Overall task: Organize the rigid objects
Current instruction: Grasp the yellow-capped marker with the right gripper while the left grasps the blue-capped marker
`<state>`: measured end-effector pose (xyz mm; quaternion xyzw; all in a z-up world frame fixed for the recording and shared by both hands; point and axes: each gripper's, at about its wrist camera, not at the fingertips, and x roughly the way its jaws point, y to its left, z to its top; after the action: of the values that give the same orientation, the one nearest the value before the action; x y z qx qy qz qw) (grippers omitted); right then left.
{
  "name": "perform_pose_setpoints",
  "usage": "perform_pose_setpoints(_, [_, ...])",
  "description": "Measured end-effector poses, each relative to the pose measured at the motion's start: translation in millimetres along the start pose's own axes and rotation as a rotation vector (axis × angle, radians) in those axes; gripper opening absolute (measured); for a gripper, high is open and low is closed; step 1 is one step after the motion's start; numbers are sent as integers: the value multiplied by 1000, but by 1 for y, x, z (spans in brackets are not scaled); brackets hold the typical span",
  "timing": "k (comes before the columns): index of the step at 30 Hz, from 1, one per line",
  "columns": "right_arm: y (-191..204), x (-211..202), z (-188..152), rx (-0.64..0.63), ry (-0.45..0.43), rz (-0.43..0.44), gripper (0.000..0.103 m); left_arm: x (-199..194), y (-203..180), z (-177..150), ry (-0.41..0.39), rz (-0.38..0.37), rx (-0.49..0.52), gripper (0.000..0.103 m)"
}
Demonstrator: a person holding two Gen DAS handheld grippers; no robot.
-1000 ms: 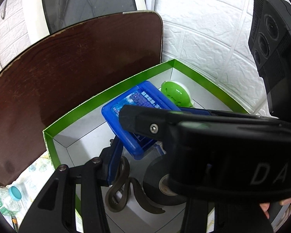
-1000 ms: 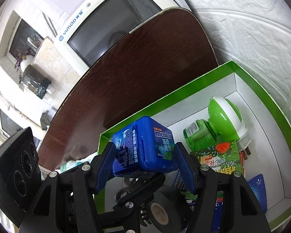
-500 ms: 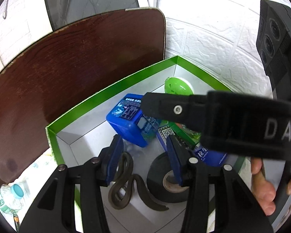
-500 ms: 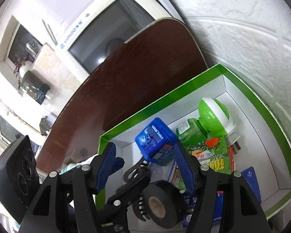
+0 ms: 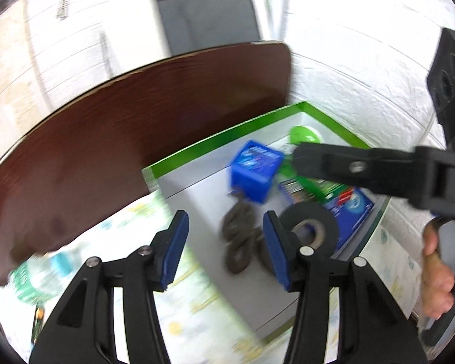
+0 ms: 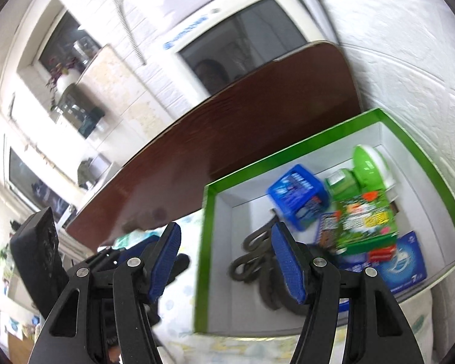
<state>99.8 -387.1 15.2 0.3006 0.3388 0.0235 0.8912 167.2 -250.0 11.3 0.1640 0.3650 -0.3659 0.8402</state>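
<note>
The blue mint box [image 6: 298,200] is seen tilted inside the green-rimmed box [image 6: 203,242], beside the green plug-in device [image 6: 368,168]. A black tape roll [image 5: 311,230] and coiled cord [image 5: 238,236] are located nearer its front. Both grippers' jaws are held open and empty: left gripper [image 5: 226,247], right gripper [image 6: 226,261].

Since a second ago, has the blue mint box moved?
Yes. The blue mint box left the right gripper and now lies inside the green-rimmed box, beside the green plug-in.
</note>
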Motion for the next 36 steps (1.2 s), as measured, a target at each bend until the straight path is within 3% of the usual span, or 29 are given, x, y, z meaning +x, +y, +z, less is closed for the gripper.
perform_pose_setpoints(9, [90, 27, -49, -250, 109, 46, 65, -58, 85, -67, -16, 132, -166, 56])
perform_pose_setpoints(16, [161, 64, -128, -568, 257, 47, 65, -100, 154, -132, -1, 255, -278, 63])
perform_pose_setpoints(20, [180, 85, -168, -707, 321, 9, 65, -112, 192, -163, 17, 319, -316, 67])
perform_pose_setpoints(26, [176, 110, -191, -738, 413, -29, 65, -112, 238, -193, 57, 331, -330, 67])
perform_pose_setpoints(33, [174, 124, -192, -723, 442, -88, 64, -87, 262, -192, 97, 296, -246, 67])
perform_pose_setpoints(35, [172, 126, -191, -713, 444, -101, 57, -78, 263, -189, 103, 289, -217, 67])
perform_pose_setpoints(36, [170, 129, -191, -710, 455, -108, 48, -72, 265, -188, 112, 286, -204, 67])
